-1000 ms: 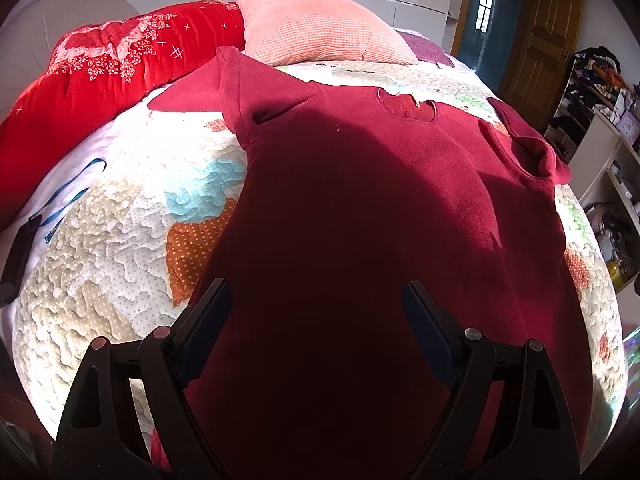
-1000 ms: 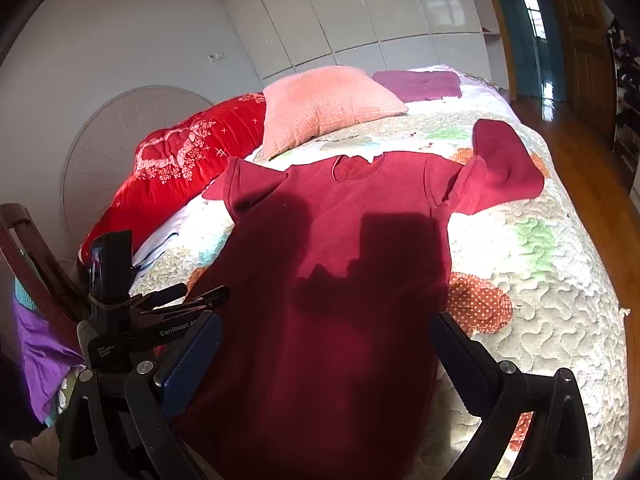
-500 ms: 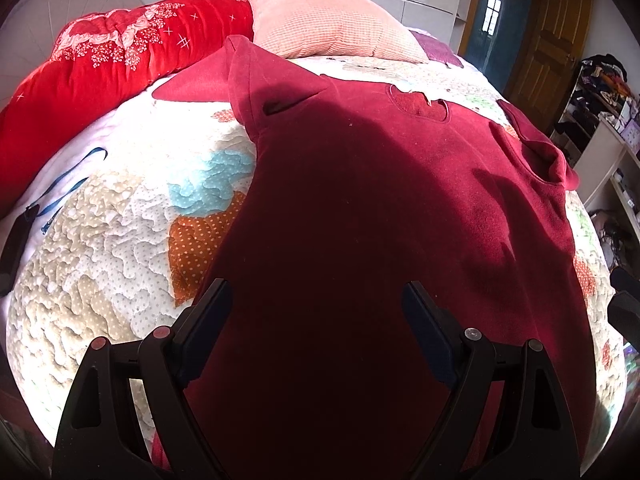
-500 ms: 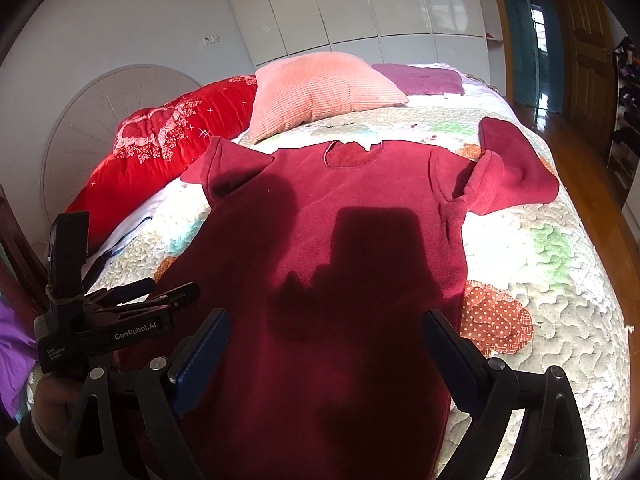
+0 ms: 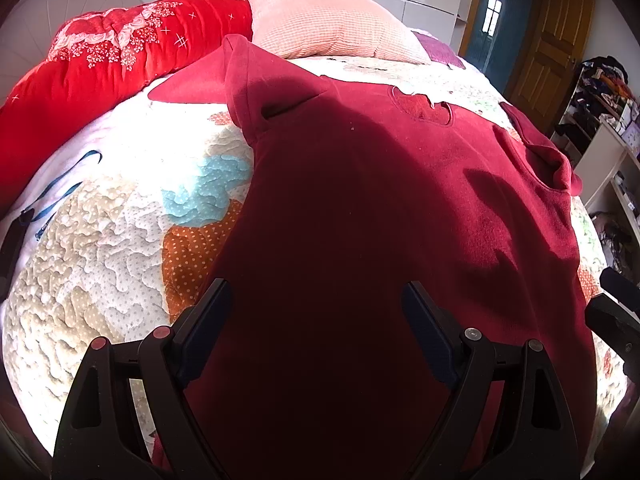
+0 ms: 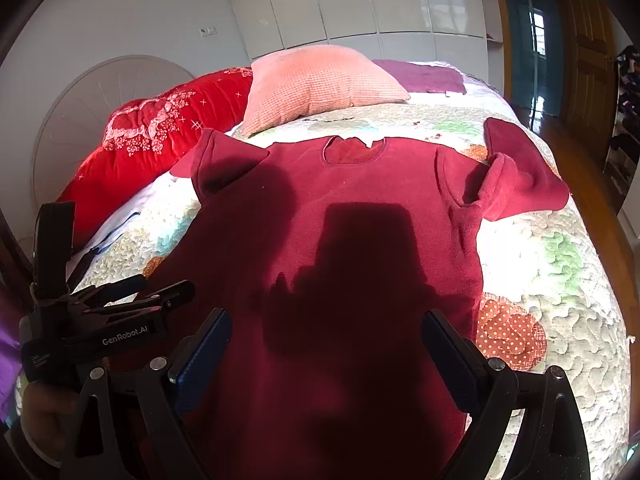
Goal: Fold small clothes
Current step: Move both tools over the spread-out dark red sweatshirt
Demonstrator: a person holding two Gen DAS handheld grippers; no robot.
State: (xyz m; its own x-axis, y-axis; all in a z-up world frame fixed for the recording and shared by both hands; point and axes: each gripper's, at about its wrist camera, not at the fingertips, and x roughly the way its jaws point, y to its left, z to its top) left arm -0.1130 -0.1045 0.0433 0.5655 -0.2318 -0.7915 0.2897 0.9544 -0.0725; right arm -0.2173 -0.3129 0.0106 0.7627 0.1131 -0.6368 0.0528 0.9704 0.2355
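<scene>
A dark red short-sleeved garment (image 5: 360, 208) lies spread flat, neck away from me, on a patchwork quilt (image 5: 92, 248). It also shows in the right wrist view (image 6: 360, 240). Its left sleeve (image 5: 240, 76) and right sleeve (image 6: 516, 172) are partly turned up. My left gripper (image 5: 316, 312) is open and empty, low over the garment's lower left part. My right gripper (image 6: 324, 344) is open and empty above the lower middle. The left gripper's body (image 6: 92, 320) shows at the left of the right wrist view.
A red bolster (image 6: 152, 148) and a pink pillow (image 6: 316, 84) lie at the head of the bed, with a purple cloth (image 6: 420, 76) behind. The bed's right edge drops to a wooden floor (image 6: 592, 184). Shelves (image 5: 608, 132) stand at the right.
Both grippers have moved forward and lower toward the garment, so it fills more of each view. Both stay open. The garment has not moved.
</scene>
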